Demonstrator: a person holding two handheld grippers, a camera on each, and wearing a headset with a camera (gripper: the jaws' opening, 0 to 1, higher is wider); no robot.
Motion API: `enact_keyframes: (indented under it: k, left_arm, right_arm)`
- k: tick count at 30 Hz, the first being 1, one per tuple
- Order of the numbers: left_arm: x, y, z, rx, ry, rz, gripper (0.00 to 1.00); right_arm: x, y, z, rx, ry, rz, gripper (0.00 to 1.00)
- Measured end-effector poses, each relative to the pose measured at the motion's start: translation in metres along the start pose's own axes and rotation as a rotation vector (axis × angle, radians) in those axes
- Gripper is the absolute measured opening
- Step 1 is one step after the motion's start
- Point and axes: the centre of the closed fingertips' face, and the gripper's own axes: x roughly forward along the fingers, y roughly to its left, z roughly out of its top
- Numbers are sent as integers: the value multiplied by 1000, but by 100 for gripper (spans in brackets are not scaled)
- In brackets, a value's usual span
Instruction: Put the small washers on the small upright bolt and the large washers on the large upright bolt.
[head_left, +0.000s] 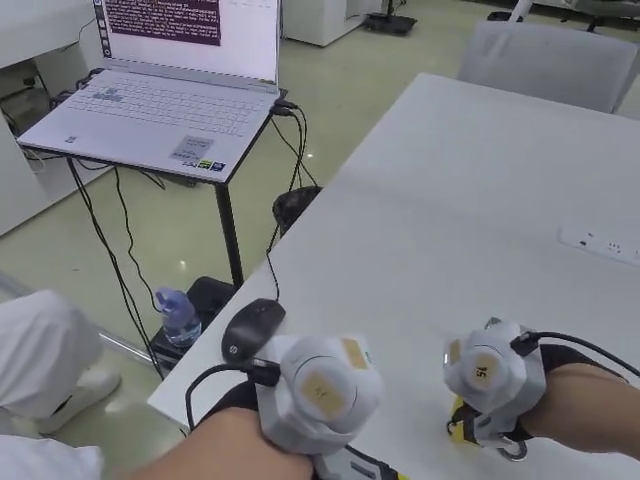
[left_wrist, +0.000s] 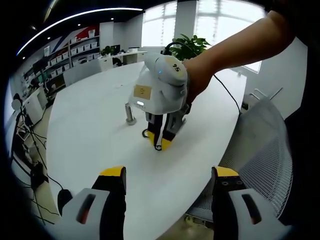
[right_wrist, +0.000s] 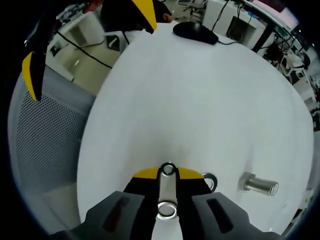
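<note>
My right gripper (right_wrist: 168, 174) points down at the white table (right_wrist: 200, 100). Its yellow-tipped jaws are drawn together on the small bolt (right_wrist: 167, 192), whose slim metal shaft fills the gap between them. One ring shows at the shaft's far end, level with the jaw tips. Another shows at its near end, between the jaw bodies. I cannot tell whether either ring is a washer or part of the bolt.

Just beside the tip of this gripper's right-hand jaw, a dark washer (right_wrist: 209, 181) lies flat on the table. Further out on that same side stands the large bolt (right_wrist: 260, 185), upright on its head and apart from both the washer and the jaws. Well ahead of the jaws, near the table's far edge, lies a black mouse (right_wrist: 195, 31).

My left gripper (left_wrist: 170, 172) is held above the table's near edge, its jaws wide apart with bare tabletop between them. Straight ahead of it is the right gripper, tips down on the table, with the large bolt just to the left of those tips. A mesh chair (left_wrist: 265, 145) sits off to this gripper's right.

In the head view both grippers sit at the table's near edge, and a laptop (head_left: 160, 100) stands well off beyond the left one.
</note>
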Motion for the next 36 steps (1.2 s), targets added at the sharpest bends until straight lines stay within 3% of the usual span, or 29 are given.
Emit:
enact_keyframes:
  k: [6, 9, 18, 23, 36]
  left_arm:
    - [1, 1, -1, 3, 0, -1, 69]
    - [2, 0, 2, -6, -22, -10, 72]
    - [9, 2, 0, 28, 2, -14, 76]
    - [12, 7, -1, 31, 13, -11, 78]
    - [19, 20, -3, 53, 25, 15, 86]
  right_arm:
    - [-17, -3, -20, 49, 0, -23, 13]
    - [-28, -7, -36, 91, -1, -39, 13]
    - [-53, -13, -85, 196, 11, -69, 12]
    - [-65, -21, -103, 231, 11, -93, 12]
    - [-92, -59, -115, 312, -38, -153, 12]
